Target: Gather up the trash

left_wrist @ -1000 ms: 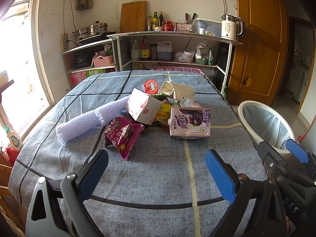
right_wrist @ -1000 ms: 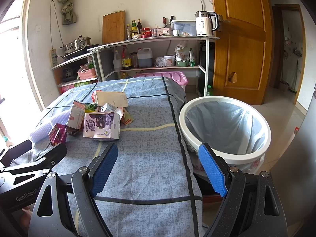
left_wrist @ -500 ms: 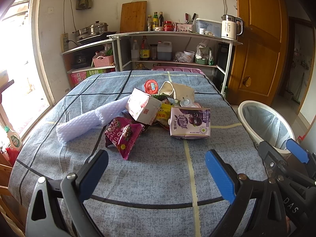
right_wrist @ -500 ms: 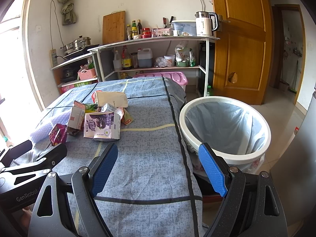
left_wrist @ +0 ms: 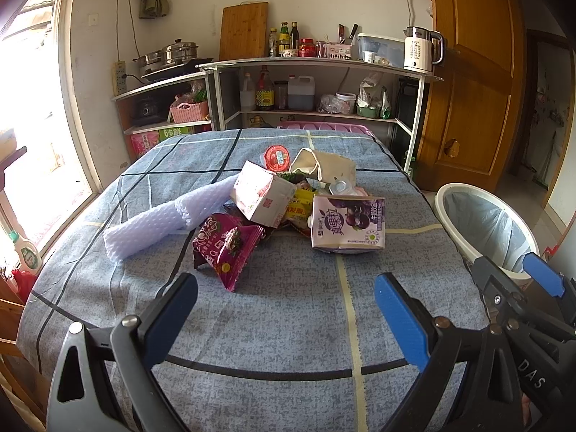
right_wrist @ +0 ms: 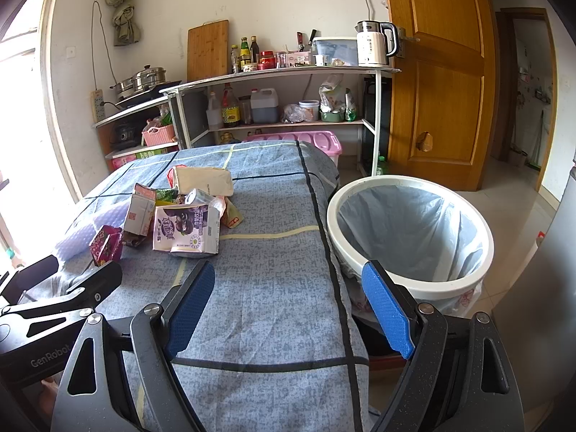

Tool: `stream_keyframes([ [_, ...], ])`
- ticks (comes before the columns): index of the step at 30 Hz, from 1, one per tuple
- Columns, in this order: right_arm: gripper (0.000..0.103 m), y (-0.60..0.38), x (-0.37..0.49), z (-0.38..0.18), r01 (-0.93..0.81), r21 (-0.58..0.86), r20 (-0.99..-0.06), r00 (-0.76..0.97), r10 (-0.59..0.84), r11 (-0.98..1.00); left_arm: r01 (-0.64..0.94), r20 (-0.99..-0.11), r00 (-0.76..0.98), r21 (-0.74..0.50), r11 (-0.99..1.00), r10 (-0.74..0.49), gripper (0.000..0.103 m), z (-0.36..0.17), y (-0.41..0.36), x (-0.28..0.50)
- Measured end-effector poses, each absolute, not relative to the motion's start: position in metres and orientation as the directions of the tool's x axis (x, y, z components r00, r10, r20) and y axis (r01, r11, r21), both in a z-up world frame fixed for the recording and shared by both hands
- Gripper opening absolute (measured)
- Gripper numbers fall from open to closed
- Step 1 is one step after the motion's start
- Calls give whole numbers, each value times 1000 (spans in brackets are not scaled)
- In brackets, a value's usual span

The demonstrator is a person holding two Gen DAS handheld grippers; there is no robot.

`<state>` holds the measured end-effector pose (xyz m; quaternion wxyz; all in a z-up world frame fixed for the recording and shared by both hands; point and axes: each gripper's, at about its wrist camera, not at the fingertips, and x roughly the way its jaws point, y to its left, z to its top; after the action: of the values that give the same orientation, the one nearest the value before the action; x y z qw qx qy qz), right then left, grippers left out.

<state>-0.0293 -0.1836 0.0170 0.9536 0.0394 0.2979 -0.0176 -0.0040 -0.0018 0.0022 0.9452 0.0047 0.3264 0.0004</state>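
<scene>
Grippers: left gripper (left_wrist: 284, 313) and right gripper (right_wrist: 288, 309) are being held spread, empty.
Trash: purple carton (left_wrist: 347, 225) is lying mid-table, bin (right_wrist: 410, 234) beside.
Approach: carton's edges (thin, crushable) are best being straddled squarely.

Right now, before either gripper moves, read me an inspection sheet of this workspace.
Surface: table under a blue checked cloth, near part bare.
Job's things: purple carton, pink-white box, magenta snack bag, foam wrap, beige bag, red-lidded cup, piled mid-table; lined bin beside the table, nothing seen inside.
Clutter: nothing seen beyond the pile.
Grippers: left gripper and right gripper open, holding nothing.
Cables: cord hanging to a wall power strip.
Surroundings: shelves, kettle, wooden door.
</scene>
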Motion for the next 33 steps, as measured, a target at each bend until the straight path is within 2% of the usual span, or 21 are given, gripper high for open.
stream_keyframes([
  [11, 84, -180, -25, 11, 43, 68, -579, 815, 4, 997, 11, -631, 775, -6, 1000, -13, 100, -2, 2, 2],
  [15, 84, -178, -16, 6, -7, 85, -581, 812, 55, 996, 32, -657, 753, -24, 999, -39, 100, -8, 14, 9],
  [21, 84, -172, 4, -1, -112, 96, -587, 796, 147, 989, 1, -687, 727, -7, 1000, -5, 100, -16, 48, 19],
  [27, 84, -154, 25, -6, -172, 137, -618, 755, 220, 975, -40, -692, 719, -133, 990, -64, 100, -18, 91, 30],
  [33, 84, -137, 55, -10, -218, 180, -646, 709, 282, 959, -32, -685, 722, -170, 985, -95, 100, -17, 112, 43],
])
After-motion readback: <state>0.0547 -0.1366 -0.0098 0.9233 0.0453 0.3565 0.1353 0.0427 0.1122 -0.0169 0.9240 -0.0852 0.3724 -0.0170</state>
